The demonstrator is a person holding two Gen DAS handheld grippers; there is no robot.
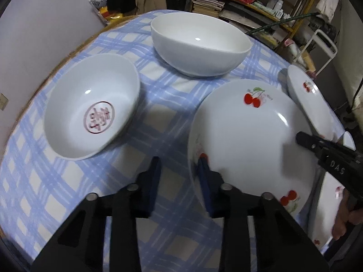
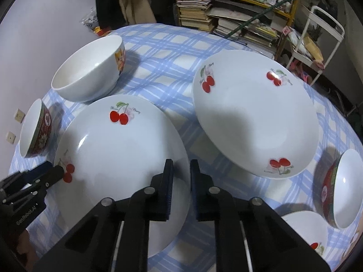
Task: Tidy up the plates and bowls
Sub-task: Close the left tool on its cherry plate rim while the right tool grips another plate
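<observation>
- Cherry plate (image 2: 118, 158), round, face up, no long axis; near edge of table (image 1: 158, 117), between both tools.
- Left hand-held gripper (image 1: 179, 170): narrow, jaws astride the plate's left rim; contact unclear.
- Right hand-held gripper (image 2: 181, 174): nearly closed, straddling the right rim; grip uncertain.
- Second cherry plate (image 2: 254, 117) just beyond; white bowl (image 1: 199, 45) farther.
- Blue check cloth; cluttered shelves (image 2: 238, 11) behind.
</observation>
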